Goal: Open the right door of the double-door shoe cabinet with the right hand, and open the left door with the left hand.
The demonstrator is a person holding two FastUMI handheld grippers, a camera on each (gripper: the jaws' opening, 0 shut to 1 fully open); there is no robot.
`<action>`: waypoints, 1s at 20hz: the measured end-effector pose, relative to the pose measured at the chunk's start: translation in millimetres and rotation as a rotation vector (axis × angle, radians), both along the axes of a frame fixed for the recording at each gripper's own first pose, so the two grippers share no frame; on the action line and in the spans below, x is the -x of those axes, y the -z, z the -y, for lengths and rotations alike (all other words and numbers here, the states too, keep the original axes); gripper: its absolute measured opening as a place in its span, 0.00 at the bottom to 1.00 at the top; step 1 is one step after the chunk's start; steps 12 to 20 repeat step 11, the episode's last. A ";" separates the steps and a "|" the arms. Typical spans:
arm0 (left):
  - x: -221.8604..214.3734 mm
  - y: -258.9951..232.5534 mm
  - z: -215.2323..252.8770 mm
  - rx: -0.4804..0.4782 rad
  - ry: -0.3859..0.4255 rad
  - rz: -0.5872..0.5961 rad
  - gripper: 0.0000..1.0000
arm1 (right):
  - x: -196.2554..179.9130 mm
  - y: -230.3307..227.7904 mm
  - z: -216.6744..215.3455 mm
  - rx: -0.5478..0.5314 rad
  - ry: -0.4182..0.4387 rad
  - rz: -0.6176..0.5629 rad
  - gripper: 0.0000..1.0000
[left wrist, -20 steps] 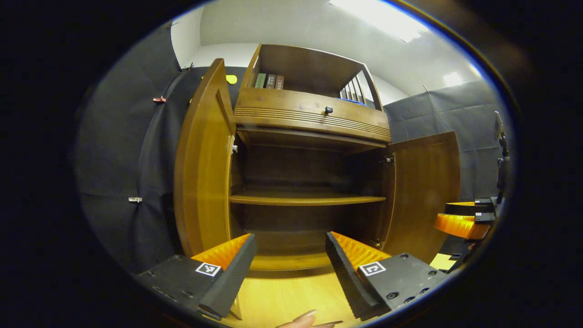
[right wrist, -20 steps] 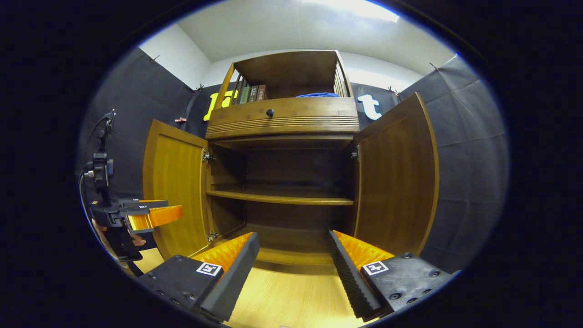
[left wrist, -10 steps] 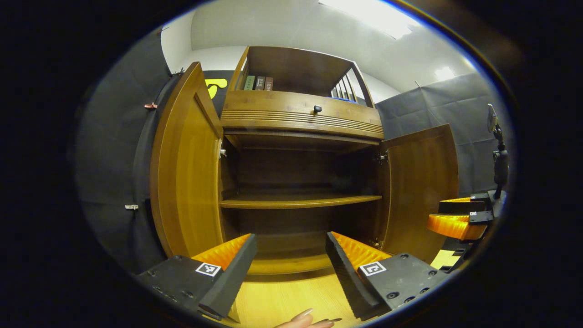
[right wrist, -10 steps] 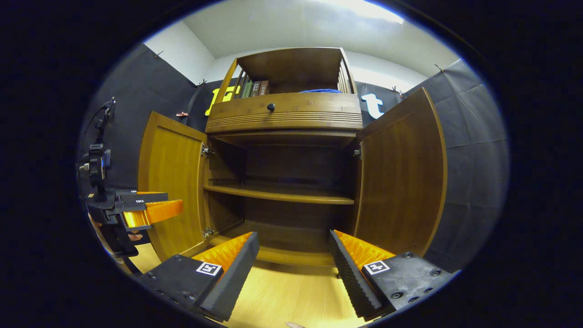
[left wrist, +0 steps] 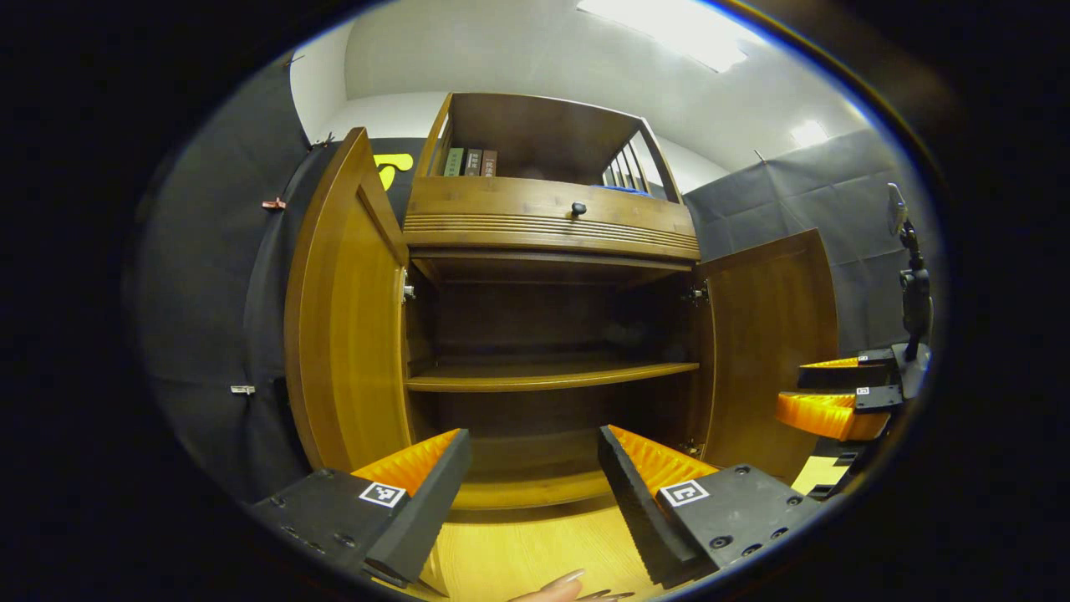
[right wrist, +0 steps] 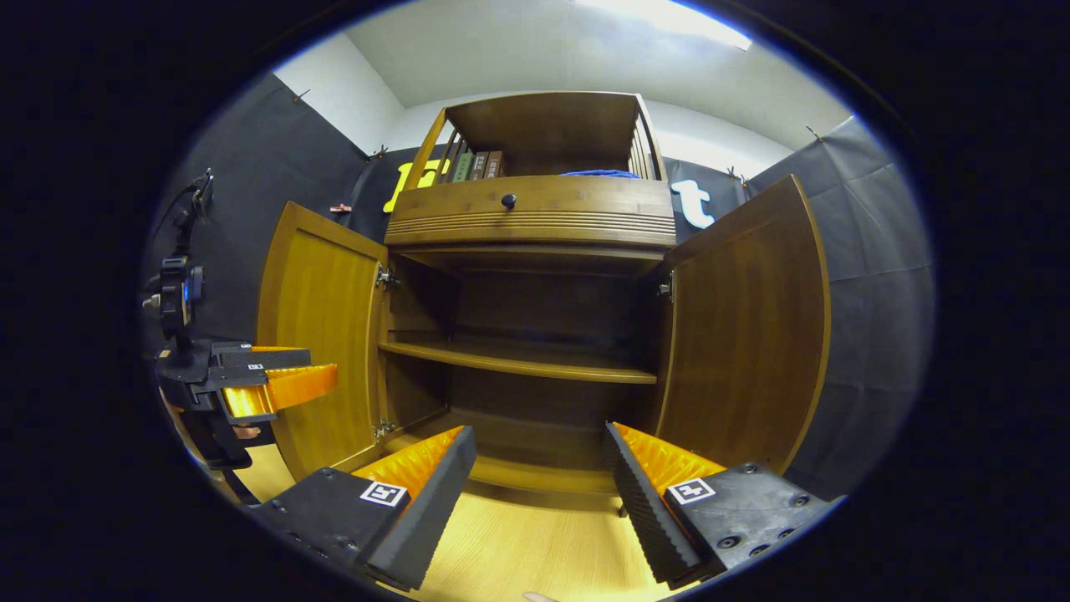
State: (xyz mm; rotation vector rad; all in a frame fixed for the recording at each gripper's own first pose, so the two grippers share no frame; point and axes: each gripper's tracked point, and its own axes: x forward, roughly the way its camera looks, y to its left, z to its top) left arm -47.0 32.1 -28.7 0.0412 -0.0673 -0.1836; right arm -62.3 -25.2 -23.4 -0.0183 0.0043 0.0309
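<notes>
book spines (left wrist: 470, 162) too small to read; fingertips (left wrist: 568, 588) cut off.

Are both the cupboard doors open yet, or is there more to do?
Both look done. The brown wooden left door and the brown wooden right door of the shoe cabinet stand swung wide, so you can see the bare wooden shelf inside. Nothing is in hand: the left gripper and the right gripper are open, apart from the doors. Nothing looks left to open.

Books (left wrist: 470, 161) atop cabinet (left wrist: 547, 219), above inner shelf (left wrist: 547, 376).
</notes>
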 end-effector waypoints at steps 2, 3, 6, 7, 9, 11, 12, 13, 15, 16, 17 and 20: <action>0.8 -0.9 0.9 0.002 0.007 0.006 0.94 | -3.2 -5.1 -0.1 0.009 0.008 -0.001 0.97; 0.9 -1.4 0.6 0.003 0.007 0.009 0.92 | -2.4 -5.5 2.0 0.018 0.018 0.002 0.99; 1.3 -4.3 0.0 0.004 0.003 0.019 0.92 | -1.6 -9.4 2.8 0.032 0.028 0.017 0.97; 1.4 -3.5 0.2 0.006 0.004 0.020 0.92 | -0.7 -8.8 1.6 0.031 0.024 0.019 0.97; 2.0 -2.4 1.0 0.011 0.006 0.016 0.94 | -0.8 -8.1 2.4 0.029 0.023 0.016 0.97; 2.5 -3.1 -0.1 0.015 0.003 0.019 0.92 | 0.0 -7.9 3.6 0.034 0.027 0.014 0.99; 2.5 -3.1 -0.1 0.015 0.003 0.019 0.92 | 0.0 -7.9 3.6 0.034 0.027 0.014 0.99; 2.5 -3.1 -0.1 0.015 0.003 0.019 0.92 | 0.0 -7.9 3.6 0.034 0.027 0.014 0.99; 2.5 -3.1 -0.1 0.015 0.003 0.019 0.92 | 0.0 -7.9 3.6 0.034 0.027 0.014 0.99; 2.5 -3.1 -0.1 0.015 0.003 0.019 0.92 | 0.0 -7.9 3.6 0.034 0.027 0.014 0.99; 2.5 -3.1 -0.1 0.015 0.003 0.019 0.92 | 0.0 -7.9 3.6 0.034 0.027 0.014 0.99; 2.5 -3.1 -0.1 0.015 0.003 0.019 0.92 | 0.0 -7.9 3.6 0.034 0.027 0.014 0.99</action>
